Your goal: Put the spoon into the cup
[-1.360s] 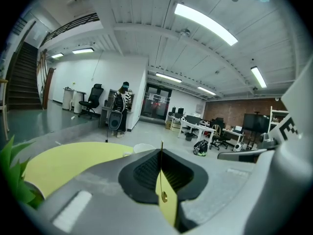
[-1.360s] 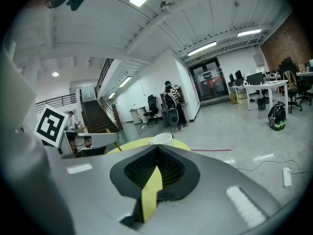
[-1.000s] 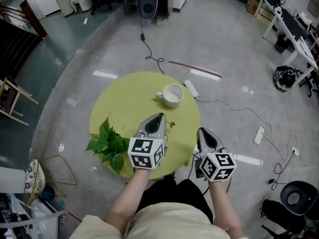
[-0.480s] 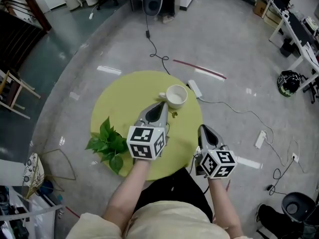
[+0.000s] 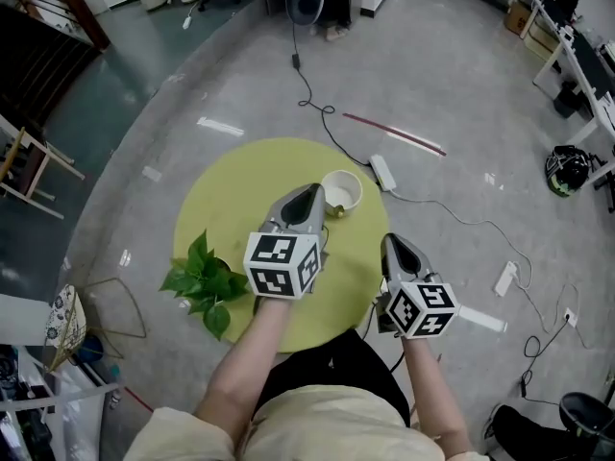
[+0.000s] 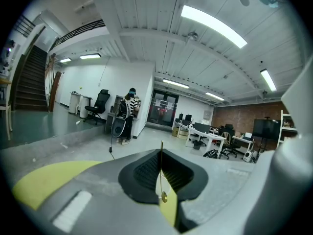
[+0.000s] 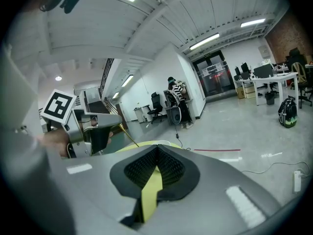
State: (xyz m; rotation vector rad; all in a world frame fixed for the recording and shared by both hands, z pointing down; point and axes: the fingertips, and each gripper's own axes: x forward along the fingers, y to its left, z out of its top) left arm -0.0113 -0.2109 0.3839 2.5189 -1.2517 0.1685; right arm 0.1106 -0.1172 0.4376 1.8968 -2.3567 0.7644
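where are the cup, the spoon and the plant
cup [image 5: 346, 192]: head view, white inside of the cup
spoon [image 6: 162, 173]: left gripper view, middle of the thin gold handle
plant [image 5: 202, 281]: head view, green leaves

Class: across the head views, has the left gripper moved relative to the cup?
Yes. The left gripper has advanced toward the cup; its tip now sits beside the rim.

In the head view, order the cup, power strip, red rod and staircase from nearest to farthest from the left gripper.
1. cup, on the table, beside the left gripper
2. power strip, floor by the table
3. red rod, floor farther back
4. staircase, far at upper left
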